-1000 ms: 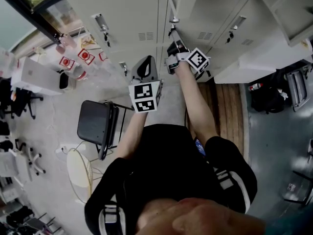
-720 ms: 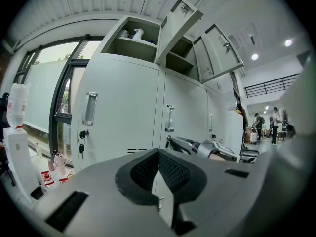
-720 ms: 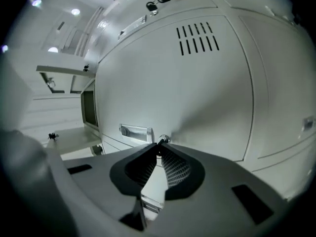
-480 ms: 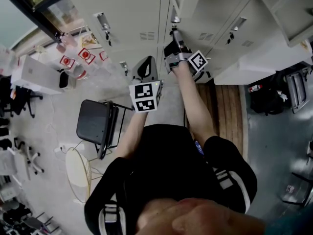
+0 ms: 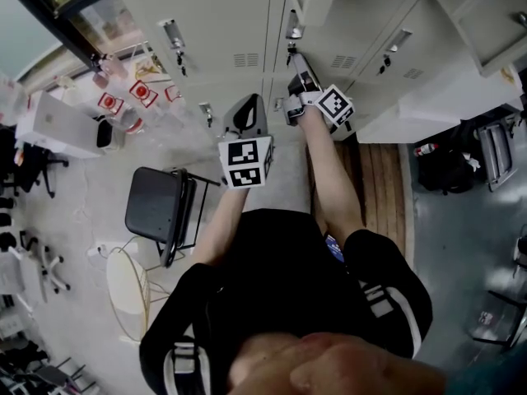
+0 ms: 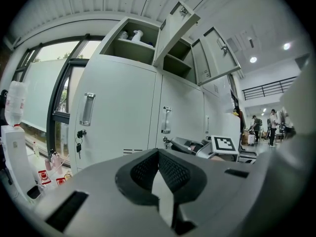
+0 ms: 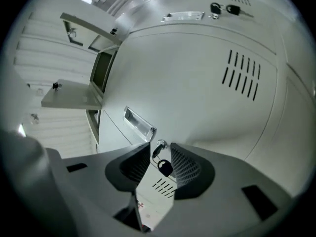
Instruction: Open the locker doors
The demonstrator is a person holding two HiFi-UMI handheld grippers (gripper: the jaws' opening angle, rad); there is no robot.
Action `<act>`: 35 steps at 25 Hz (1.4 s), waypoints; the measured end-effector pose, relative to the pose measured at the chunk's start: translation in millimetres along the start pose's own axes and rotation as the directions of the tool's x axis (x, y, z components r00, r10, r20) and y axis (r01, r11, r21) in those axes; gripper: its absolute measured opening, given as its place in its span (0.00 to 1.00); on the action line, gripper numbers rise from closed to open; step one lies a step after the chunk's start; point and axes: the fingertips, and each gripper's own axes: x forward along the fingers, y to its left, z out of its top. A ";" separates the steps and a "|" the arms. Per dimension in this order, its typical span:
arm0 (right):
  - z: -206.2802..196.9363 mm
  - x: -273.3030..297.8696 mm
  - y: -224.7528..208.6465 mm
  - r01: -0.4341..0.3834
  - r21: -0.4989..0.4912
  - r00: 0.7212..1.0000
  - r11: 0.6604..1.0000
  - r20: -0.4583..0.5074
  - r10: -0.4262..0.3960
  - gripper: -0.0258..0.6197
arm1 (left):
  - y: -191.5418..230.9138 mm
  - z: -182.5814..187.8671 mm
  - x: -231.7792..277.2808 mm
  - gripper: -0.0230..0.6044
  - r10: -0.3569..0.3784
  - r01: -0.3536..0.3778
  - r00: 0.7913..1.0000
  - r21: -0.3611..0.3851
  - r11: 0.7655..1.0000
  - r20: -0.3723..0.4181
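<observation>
A bank of pale grey lockers (image 5: 214,23) fills the top of the head view. My right gripper (image 5: 295,62) reaches up to a closed door's lock (image 5: 290,50). In the right gripper view its jaws (image 7: 159,154) have just been opening. The key (image 7: 157,149) stuck in the lock and its black fob (image 7: 164,168) sit between the pads, untouched, below a recessed handle (image 7: 139,122). My left gripper (image 5: 244,109) hangs back from the lockers, shut (image 6: 158,152) and empty. It faces closed doors (image 6: 118,112) with a handle (image 6: 87,109). Two upper doors (image 6: 177,28) stand open.
A black chair (image 5: 156,208) and a round white table (image 5: 128,290) stand behind me to the left. A wooden strip of floor (image 5: 383,179) runs by my right leg, with a dark bag (image 5: 449,167) beyond. People (image 6: 271,127) stand far off.
My right gripper has shifted slightly right at the lock and rolled a little. The left gripper has stayed where it was.
</observation>
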 end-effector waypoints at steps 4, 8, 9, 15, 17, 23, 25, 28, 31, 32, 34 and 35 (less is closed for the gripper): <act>6.6 -1.1 12.1 0.007 -0.243 0.998 0.970 -0.058 -0.022 0.23 | 1.9 -4.8 -1.2 0.05 0.002 -0.002 1.000 -0.003 1.000 -0.012; 10.4 8.0 33.0 -0.017 -0.515 0.991 0.857 -0.122 -0.054 0.25 | 2.0 -8.6 -3.0 0.05 0.003 -0.003 1.000 -0.007 1.000 -0.022; 12.0 11.4 39.2 -0.021 -0.580 0.990 0.814 -0.128 -0.066 0.27 | 1.7 -9.2 -3.5 0.05 0.003 -0.003 1.000 -0.006 1.000 -0.023; 12.9 36.7 70.8 -0.089 -0.822 0.976 0.562 -0.186 -0.117 0.29 | 1.8 -10.0 -7.4 0.05 0.005 -0.005 1.000 -0.010 1.000 -0.021; 12.7 43.1 76.9 -0.107 -0.850 0.971 0.516 -0.201 -0.129 0.29 | 2.3 -9.2 -9.2 0.05 0.007 -0.007 1.000 -0.012 1.000 -0.016; 8.9 53.2 84.4 -0.129 -0.879 0.965 0.459 -0.217 -0.145 0.29 | 8.0 -11.3 -13.7 0.05 0.019 -0.019 1.000 -0.020 1.000 -0.013; 7.7 55.9 84.3 -0.130 -0.879 0.964 0.459 -0.221 -0.150 0.29 | 9.9 -11.9 -15.0 0.05 0.024 -0.024 1.000 -0.026 0.999 -0.014; 5.9 59.6 84.5 -0.136 -0.887 0.961 0.442 -0.226 -0.158 0.29 | 12.6 -14.1 -16.3 0.05 0.032 -0.033 0.999 -0.033 0.999 -0.017; -0.8 60.4 83.6 -0.139 -0.906 0.958 0.400 -0.226 -0.179 0.29 | 16.5 -18.5 -20.4 0.05 0.038 -0.039 0.999 -0.034 0.999 -0.025; -2.0 60.5 83.4 -0.139 -0.912 0.957 0.387 -0.225 -0.186 0.29 | 16.8 -19.4 -21.0 0.05 0.038 -0.039 0.999 -0.034 0.999 -0.028; -1.6 60.5 82.5 -0.135 -0.920 0.955 0.368 -0.220 -0.199 0.29 | 16.4 -20.1 -21.0 0.05 0.036 -0.037 0.999 -0.038 0.999 -0.029; -0.9 60.8 82.0 -0.132 -0.922 0.955 0.363 -0.217 -0.204 0.28 | 16.5 -20.2 -20.7 0.05 0.035 -0.036 0.999 -0.039 0.999 -0.029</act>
